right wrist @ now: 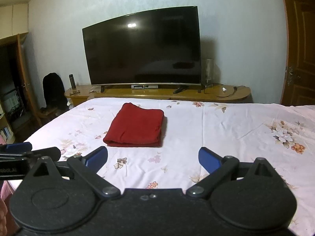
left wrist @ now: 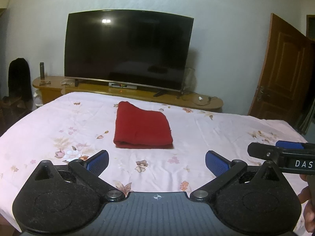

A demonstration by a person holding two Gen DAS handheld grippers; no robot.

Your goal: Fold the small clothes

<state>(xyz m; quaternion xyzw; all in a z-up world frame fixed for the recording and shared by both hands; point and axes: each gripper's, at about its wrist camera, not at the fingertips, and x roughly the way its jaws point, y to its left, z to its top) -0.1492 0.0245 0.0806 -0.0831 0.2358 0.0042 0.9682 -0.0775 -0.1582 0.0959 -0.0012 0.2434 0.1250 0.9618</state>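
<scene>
Red cloth (left wrist: 142,126): lying folded on bed (left wrist: 226,129), edges free. I am holding left gripper (left wrist: 157,162) and right gripper (right wrist: 153,157) near it, jaws spread, empty.

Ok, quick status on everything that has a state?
Red garment: folded, flat on the bed, untouched.
Left tongs: open, empty, short of the garment.
Right tongs: open, empty.
TV: off.
Door: ajar.
</scene>
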